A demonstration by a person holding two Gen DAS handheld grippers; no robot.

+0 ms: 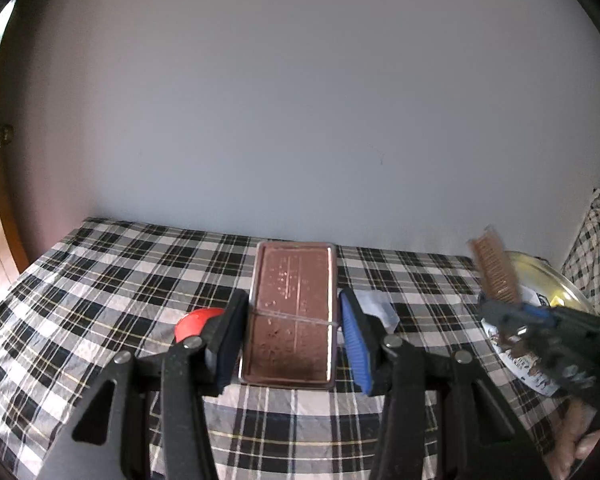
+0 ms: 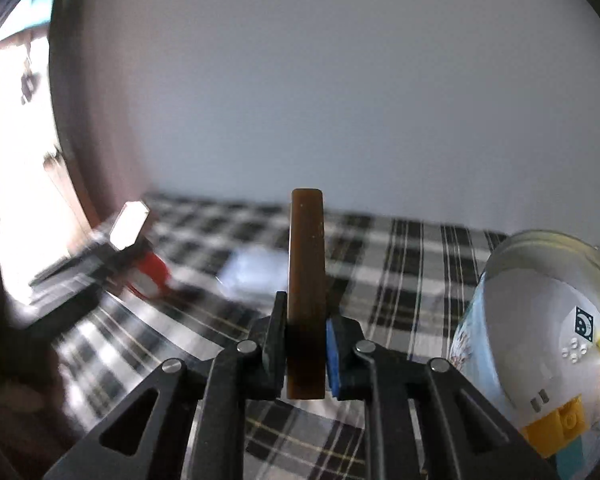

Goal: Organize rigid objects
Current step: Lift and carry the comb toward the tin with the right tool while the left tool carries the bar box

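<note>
Left gripper (image 1: 294, 344) clamps a flat copper-coloured tin (image 1: 292, 316) held above the checked tablecloth (image 1: 100, 280). Right gripper (image 2: 305, 354) pinches a brown comb (image 2: 306, 280) upright, edge-on. Beyond, a red object (image 1: 196, 322) sits half hidden; a round tin (image 2: 540, 340) is cut off at right.
</note>
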